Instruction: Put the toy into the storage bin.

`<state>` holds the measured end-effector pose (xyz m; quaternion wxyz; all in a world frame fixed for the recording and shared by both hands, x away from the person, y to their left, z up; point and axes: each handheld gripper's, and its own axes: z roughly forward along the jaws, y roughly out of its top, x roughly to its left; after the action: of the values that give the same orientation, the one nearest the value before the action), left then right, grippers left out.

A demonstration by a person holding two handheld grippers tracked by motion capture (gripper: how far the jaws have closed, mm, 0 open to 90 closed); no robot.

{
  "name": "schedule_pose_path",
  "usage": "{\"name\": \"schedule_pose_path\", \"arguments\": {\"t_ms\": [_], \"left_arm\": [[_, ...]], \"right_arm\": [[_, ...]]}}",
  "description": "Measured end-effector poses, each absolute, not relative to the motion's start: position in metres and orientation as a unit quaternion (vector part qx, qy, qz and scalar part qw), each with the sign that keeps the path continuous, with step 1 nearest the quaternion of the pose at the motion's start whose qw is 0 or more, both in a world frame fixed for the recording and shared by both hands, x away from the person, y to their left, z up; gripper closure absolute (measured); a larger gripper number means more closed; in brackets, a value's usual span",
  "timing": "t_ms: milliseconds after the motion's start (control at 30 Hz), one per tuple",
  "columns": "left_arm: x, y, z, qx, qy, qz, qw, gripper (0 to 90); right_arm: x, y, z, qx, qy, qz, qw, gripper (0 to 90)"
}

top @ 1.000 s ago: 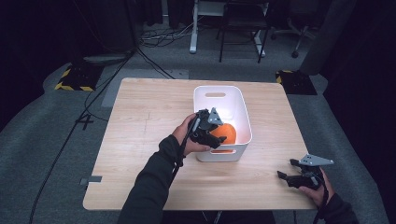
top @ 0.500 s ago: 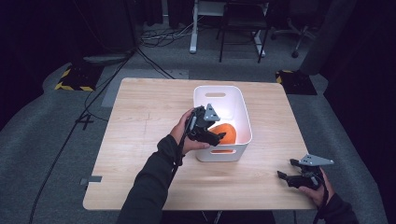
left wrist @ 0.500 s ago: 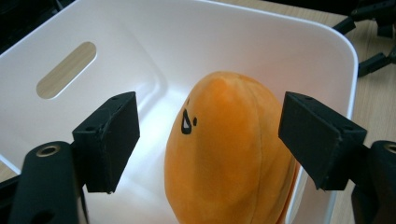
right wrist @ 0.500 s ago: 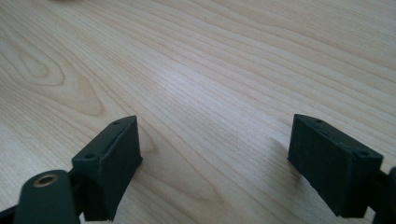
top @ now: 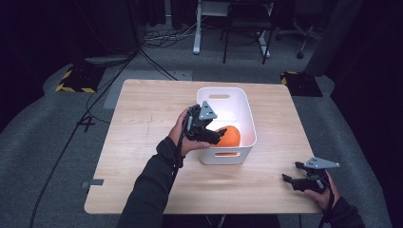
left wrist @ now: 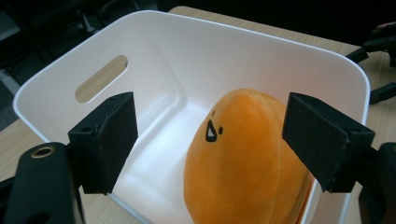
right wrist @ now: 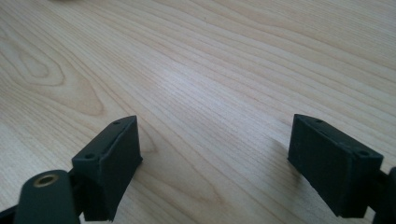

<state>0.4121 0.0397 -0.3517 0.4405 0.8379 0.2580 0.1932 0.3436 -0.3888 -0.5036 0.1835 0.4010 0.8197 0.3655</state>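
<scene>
1 orange plush toy (top: 229, 136), 1 white bin (top: 247, 115).

What I see off the table
Beyond the left gripper (top: 218, 137): floor cables (top: 157, 42), 1 chair (top: 244, 23), 2 striped blocks (top: 73, 80).

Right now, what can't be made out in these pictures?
- Plush toy: lower part cut off by the bottom edge in the left gripper view; partly hidden by the left hand-held gripper in the high view.
- Bin floor under the toy: hidden.
- Toy's face: too small in the high view.
</scene>
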Motion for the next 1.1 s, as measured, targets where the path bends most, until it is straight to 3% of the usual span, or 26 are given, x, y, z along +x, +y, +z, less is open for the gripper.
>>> {"name": "schedule_pose_path", "arguments": {"t_ms": [1100], "left_arm": [[0.410,0.086,-0.344,0.808,0.306,0.238,0.444,17.9]], "right_arm": [[0.344,-0.389,-0.504,0.401,0.820,0.366,0.183,16.9]]}}
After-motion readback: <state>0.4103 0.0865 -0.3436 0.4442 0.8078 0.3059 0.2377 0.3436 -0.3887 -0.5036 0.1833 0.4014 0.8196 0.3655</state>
